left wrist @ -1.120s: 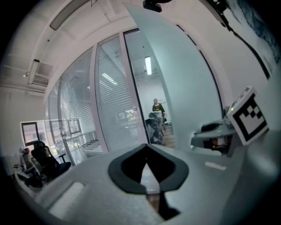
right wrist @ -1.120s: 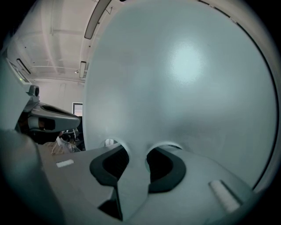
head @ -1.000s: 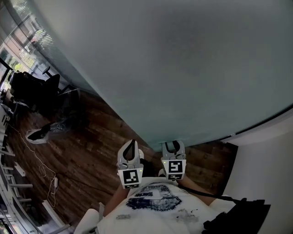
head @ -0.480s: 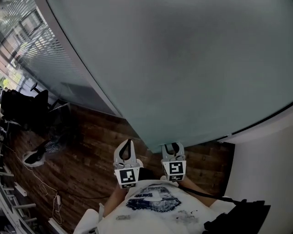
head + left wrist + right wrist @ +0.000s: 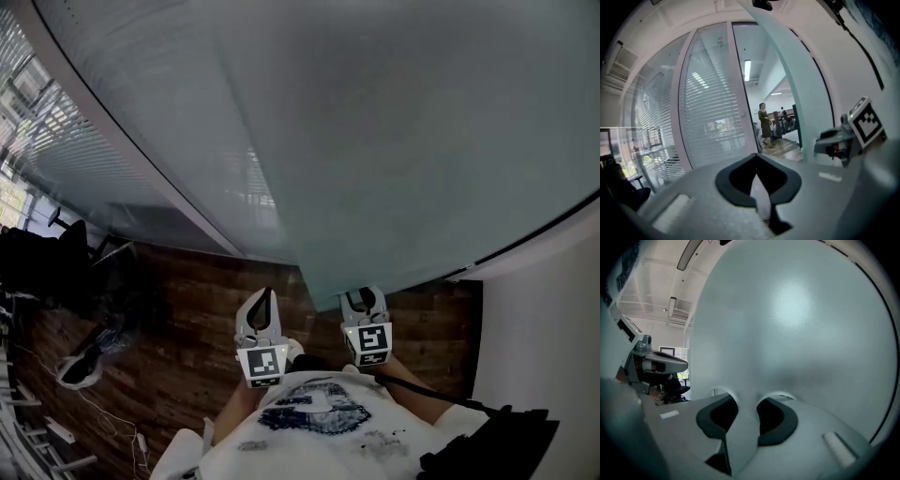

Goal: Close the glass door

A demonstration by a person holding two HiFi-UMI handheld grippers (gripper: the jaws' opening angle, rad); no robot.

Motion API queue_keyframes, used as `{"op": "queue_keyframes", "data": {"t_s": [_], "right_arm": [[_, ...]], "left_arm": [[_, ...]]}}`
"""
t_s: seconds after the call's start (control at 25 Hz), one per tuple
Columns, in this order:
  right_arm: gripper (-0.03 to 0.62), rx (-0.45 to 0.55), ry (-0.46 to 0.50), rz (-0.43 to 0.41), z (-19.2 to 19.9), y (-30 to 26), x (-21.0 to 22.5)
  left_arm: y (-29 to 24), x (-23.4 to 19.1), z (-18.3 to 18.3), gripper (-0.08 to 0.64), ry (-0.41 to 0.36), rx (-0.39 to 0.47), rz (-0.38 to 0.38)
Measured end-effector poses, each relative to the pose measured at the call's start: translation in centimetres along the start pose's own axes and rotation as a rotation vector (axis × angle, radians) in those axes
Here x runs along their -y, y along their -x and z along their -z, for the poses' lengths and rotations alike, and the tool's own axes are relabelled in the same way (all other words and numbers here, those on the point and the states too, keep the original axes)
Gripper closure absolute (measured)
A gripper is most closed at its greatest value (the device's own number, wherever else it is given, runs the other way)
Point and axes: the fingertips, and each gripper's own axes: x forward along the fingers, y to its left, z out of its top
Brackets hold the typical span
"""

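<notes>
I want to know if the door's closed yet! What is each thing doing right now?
glass door: part open, gap by its edge.
right hand-held gripper: shut on the door's edge.
left hand-held gripper: shut, empty.
window blinds: lowered.
ceiling light: on.

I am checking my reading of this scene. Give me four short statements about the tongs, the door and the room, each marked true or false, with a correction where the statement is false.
1. The right tongs are closed on the edge of the frosted glass door. True.
2. The left tongs hold the door too. False: they are shut on nothing, beside the door's edge.
3. The floor is dark wood. True.
4. In the head view the window blinds lie to the right of the door. False: they are at its left.
</notes>
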Motion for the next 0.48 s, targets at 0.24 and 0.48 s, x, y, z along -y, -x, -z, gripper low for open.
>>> {"op": "queue_keyframes", "data": {"t_s": [0.24,0.48], "right_arm": [[0.477,0.003,-0.012,0.034,-0.6,-1.7,2.1],[0.476,0.028,-0.031,0.073,-1.4,-3.2,4.0]], "left_arm": [[-2.4,-1.1,-0.9,0.558,-0.003,0.01,0.062],[-4.0,-2.3,-0.7,0.558,0.004,0.003,0.12]]}}
